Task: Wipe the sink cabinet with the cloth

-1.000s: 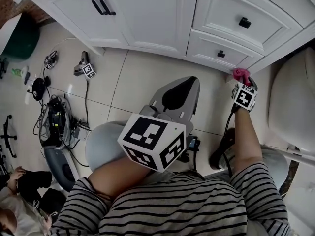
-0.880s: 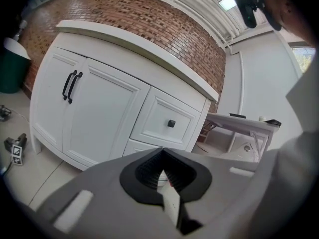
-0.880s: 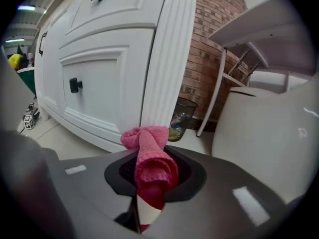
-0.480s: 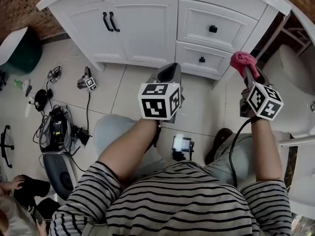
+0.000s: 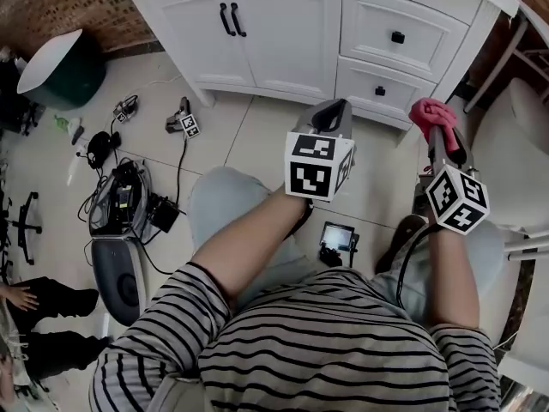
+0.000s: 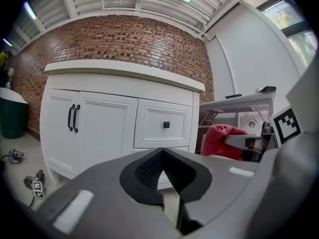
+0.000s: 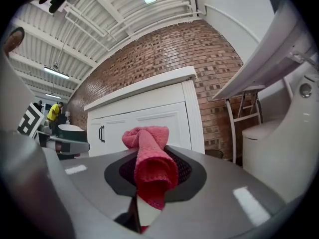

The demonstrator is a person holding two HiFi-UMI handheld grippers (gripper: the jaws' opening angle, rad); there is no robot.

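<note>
Cloth [image 5: 431, 112] in clenched right gripper [image 5: 437, 134], left gripper [image 5: 331, 115] clenched on nothing, both near white sink cabinet [image 5: 283, 24]

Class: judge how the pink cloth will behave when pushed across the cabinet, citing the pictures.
Probably floppy: the cloth bunches and folds over where the right gripper pinches it. Likely light, held up by that one pinch. Its knitted texture may drag rather than slide on the cabinet.

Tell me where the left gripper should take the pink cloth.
Take the pink cloth by the bunched free end sticking out past the right gripper, which is shut on its lower part. Come from its left, where the left gripper sits shut and empty; open it first.
</note>
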